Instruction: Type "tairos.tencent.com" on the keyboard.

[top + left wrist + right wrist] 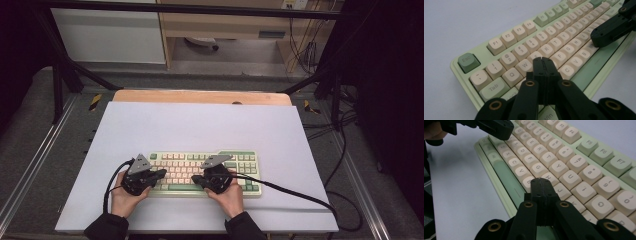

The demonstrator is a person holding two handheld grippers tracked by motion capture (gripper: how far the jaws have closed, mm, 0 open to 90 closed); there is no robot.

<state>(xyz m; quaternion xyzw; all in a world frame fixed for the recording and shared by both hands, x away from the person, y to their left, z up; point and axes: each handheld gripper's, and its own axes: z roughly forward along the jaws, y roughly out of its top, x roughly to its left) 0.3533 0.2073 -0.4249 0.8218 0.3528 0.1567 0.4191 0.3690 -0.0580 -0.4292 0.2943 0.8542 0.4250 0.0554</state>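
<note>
Squarely at the near edge of the white bench (200, 125), a green-and-cream keyboard (207, 161) lies flat, long axis running left to right, Esc end at the person's left and space bar facing the person. Above its letter keys, the left gripper (161, 173) and right gripper (196, 178) point inward at each other, each with fingers pressed together on nothing

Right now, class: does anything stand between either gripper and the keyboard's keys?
Nothing visible does. The left gripper, jaws shut, hangs right over the keys near S and D on the keyboard. The right gripper, also shut, sits over the keys near N and H. Whether either tip touches a key is unclear.
</note>
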